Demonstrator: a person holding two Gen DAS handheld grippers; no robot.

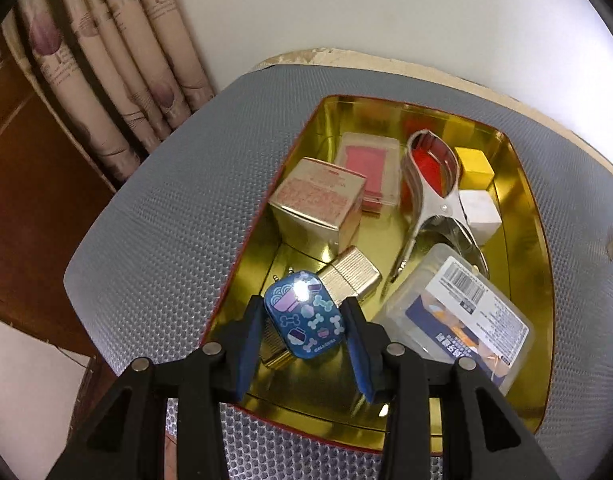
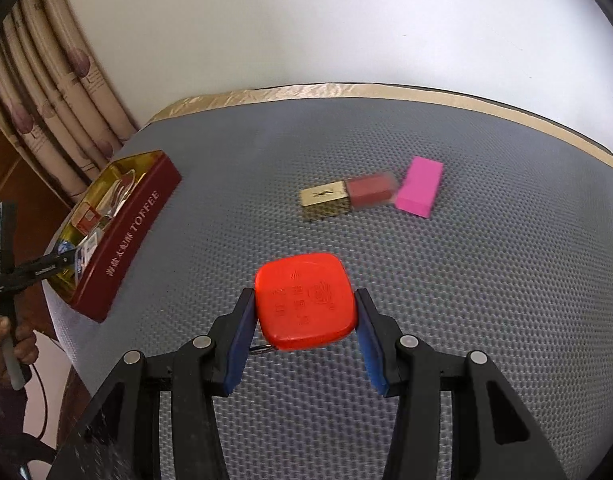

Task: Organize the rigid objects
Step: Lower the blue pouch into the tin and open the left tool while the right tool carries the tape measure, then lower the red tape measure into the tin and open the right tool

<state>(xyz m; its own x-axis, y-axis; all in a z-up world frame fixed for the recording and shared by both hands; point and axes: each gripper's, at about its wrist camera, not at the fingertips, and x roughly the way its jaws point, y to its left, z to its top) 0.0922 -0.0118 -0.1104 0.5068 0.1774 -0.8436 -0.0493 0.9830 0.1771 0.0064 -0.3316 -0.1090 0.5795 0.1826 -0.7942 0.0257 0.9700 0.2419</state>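
Observation:
My left gripper (image 1: 302,304) is shut on a small blue case (image 1: 304,316) printed with bones and bowls. It hangs low over the near left part of the gold-lined toffee tin (image 1: 242,248), just above a gold lighter (image 1: 350,276). My right gripper (image 2: 305,294) is shut on a rounded red case (image 2: 304,304), held above the grey dotted mat (image 2: 466,280). The tin's red wall (image 2: 134,232) stands at the left of the right wrist view. Further off on the mat lie a gold-and-red lipstick box (image 2: 346,196) and a pink block (image 2: 420,186).
Inside the tin are a square gold tin (image 1: 320,204), a clear box with pink contents (image 1: 372,168), a metal clip (image 1: 430,184), a yellow block (image 1: 474,166), a white block (image 1: 480,212) and a labelled plastic box (image 1: 458,320). Curtains (image 1: 106,80) hang past the table's left edge.

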